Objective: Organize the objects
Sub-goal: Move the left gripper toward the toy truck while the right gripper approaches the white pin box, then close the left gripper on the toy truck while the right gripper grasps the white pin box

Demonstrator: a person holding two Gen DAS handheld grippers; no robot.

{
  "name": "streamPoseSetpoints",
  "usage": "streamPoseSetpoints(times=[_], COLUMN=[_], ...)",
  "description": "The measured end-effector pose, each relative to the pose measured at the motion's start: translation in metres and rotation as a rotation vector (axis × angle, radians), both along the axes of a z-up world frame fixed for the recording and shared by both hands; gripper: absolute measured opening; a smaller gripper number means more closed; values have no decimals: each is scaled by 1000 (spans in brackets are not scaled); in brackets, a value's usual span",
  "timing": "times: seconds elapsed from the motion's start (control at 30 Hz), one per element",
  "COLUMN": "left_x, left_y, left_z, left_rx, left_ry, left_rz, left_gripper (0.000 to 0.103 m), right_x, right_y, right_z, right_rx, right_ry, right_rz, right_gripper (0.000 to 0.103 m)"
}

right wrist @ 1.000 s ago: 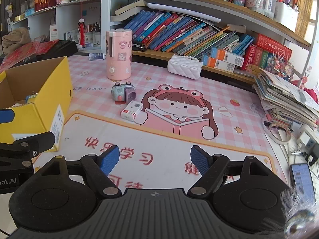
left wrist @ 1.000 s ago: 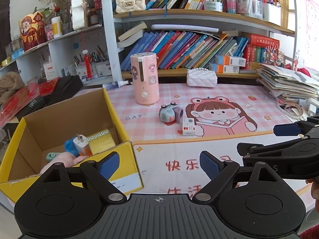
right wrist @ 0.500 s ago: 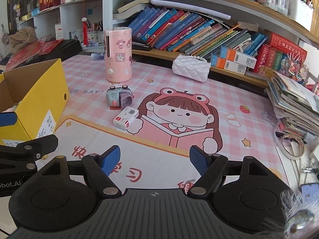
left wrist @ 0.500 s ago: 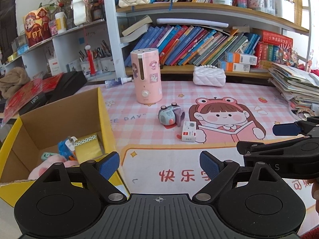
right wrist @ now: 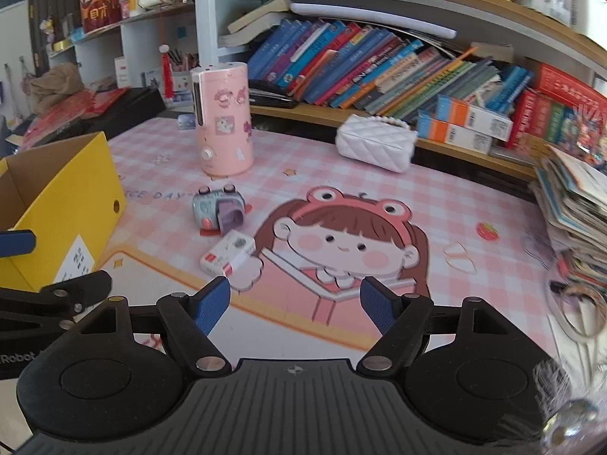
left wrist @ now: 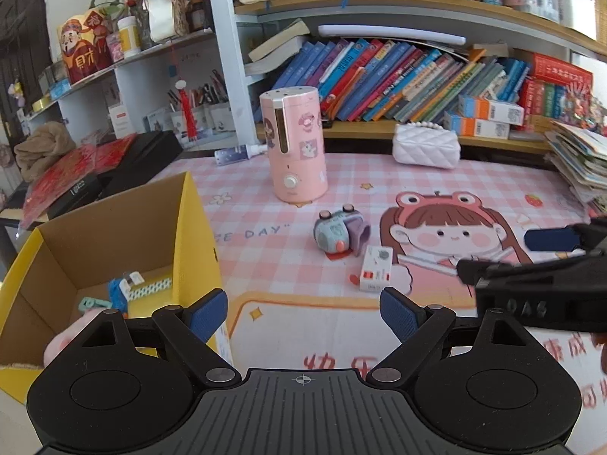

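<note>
A small white box with red print [left wrist: 375, 272] [right wrist: 227, 254] lies on the pink cartoon mat [left wrist: 474, 189], just ahead of both grippers. Behind it sits a blue-grey toy camera [left wrist: 337, 233] [right wrist: 218, 210], and further back a pink cylinder appliance [left wrist: 296, 149] [right wrist: 224, 117] stands upright. A yellow cardboard box [left wrist: 197, 235] [right wrist: 76, 197] at the left holds several small items. My left gripper [left wrist: 303, 313] is open and empty above the mat's front. My right gripper [right wrist: 296, 305] is open and empty too, beside the left one.
A white quilted purse [left wrist: 425, 146] [right wrist: 375, 144] lies at the mat's back. Shelves of leaning books [right wrist: 379, 68] rise behind it. A pile of papers [right wrist: 576, 197] fills the right edge. Black and red items [left wrist: 95, 170] lie left of the yellow box.
Both grippers have moved forward over the mat, so the white box, the toy camera and the pink appliance look nearer. The jaws stay wide apart and empty.
</note>
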State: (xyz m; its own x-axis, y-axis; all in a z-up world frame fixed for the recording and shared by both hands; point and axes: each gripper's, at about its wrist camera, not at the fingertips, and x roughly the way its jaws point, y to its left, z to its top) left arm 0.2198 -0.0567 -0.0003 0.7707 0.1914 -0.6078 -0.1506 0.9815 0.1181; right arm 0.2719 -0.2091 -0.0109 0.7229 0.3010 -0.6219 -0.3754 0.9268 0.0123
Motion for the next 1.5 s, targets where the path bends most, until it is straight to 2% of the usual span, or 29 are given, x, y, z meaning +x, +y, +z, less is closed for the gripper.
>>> streamPoseSetpoints(times=[0.2,0.37,0.6,0.73,0.87,1.0,1.07,1.1,1.27,1.5], left_x=[17,26,34,36,36,36,36,35,35,47], left_y=[3,6,10,12,13,13,12,12,10,2], left_z=[2,3,5,5,5,4,4,4,5,0], left_rx=[5,24,32,35,39,40,41,41,39,15], left_ry=[-1,4,12,22,27,33,33,32,21,8], left_rz=[42,63,91,101,107,108,106,105,92,57], left_gripper=[90,90,90,90,90,90,90,90,90,90], right_x=[27,46,76,89,96,102,101,101,95,74], right_y=[13,25,53,67,73,71,70,71,65,29], right_z=[-14,-30,-50,-62,-72,-75,-74,-73,-69,-48], right_rx=[-9,-33,-67,-80,-86,-41,-34,-33,-32,-19], right_ry=[24,7,-6,15,42,63,49,50,53,33], right_rz=[151,291,425,467,487,489,493,494,465,361], right_gripper=[74,73,73,74,74,71,60,58,58,58])
